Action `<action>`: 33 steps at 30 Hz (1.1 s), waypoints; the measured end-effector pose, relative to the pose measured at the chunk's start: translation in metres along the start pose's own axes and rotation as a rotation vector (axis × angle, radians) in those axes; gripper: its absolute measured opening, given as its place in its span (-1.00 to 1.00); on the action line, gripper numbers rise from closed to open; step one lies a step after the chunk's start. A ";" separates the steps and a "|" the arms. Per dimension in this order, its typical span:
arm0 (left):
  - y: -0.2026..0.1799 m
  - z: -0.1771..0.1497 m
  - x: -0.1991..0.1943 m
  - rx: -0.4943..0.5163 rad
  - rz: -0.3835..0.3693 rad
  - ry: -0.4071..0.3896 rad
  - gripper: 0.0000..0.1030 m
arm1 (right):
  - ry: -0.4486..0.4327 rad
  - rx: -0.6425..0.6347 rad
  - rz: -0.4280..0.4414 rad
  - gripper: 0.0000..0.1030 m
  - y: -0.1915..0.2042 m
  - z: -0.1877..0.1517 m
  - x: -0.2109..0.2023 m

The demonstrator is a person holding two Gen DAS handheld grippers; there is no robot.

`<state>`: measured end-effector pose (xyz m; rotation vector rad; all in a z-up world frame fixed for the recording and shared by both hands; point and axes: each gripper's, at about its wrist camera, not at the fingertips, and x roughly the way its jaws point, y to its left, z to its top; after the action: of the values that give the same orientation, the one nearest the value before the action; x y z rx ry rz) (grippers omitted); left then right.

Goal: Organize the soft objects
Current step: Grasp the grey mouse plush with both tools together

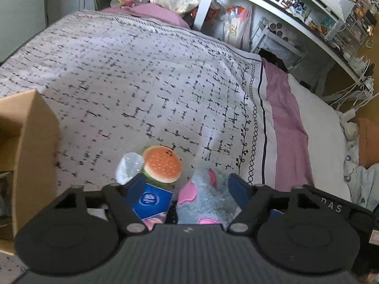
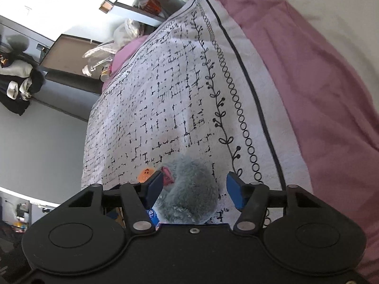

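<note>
A grey plush toy with pink ears (image 1: 203, 201) lies on the patterned white blanket (image 1: 132, 75) near the bed's front. A burger plush (image 1: 162, 164) sits beside it, next to a clear plastic bottle (image 1: 129, 164) and a blue box (image 1: 151, 200). My left gripper (image 1: 187, 189) is open above these things, its fingers (image 1: 238, 189) on either side of the box and the grey plush. In the right wrist view my right gripper (image 2: 194, 189) is open with the grey plush (image 2: 189, 189) between its jaws; the burger plush (image 2: 145, 174) peeks out to the left.
A cardboard box (image 1: 30, 146) stands at the left on the bed. A pink sheet (image 1: 286, 123) borders the blanket on the right. White shelves and a desk (image 1: 296, 11) full of items stand beyond the bed. Clutter and bottles (image 2: 99, 66) lie past the far end.
</note>
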<state>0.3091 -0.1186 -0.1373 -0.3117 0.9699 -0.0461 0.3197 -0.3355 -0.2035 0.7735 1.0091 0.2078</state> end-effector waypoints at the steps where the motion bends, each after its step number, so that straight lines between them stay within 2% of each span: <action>1: -0.001 0.000 0.004 -0.002 -0.005 0.006 0.29 | 0.008 0.008 0.009 0.10 -0.001 0.001 0.003; 5: -0.004 -0.001 0.019 -0.016 -0.023 0.035 0.08 | 0.043 0.044 0.033 -0.04 -0.008 0.004 0.014; 9: -0.004 -0.001 0.032 -0.044 -0.047 0.063 -0.02 | 0.076 0.093 0.057 -0.14 -0.016 0.006 0.024; 19: 0.005 -0.006 0.052 -0.125 -0.063 0.131 -0.32 | 0.098 0.112 0.065 -0.18 -0.020 0.007 0.033; 25: 0.007 -0.013 0.046 -0.131 -0.069 0.118 -0.48 | 0.130 0.087 0.033 -0.18 -0.017 0.002 0.038; 28: 0.005 -0.016 0.041 -0.120 -0.068 0.105 -0.54 | 0.133 0.063 0.035 -0.45 -0.013 0.000 0.036; 33: 0.001 -0.017 0.028 -0.098 -0.073 0.074 -0.58 | 0.097 0.000 0.046 -0.51 -0.002 -0.004 0.020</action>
<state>0.3113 -0.1261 -0.1689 -0.4386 1.0359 -0.0773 0.3268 -0.3248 -0.2195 0.7930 1.0835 0.2871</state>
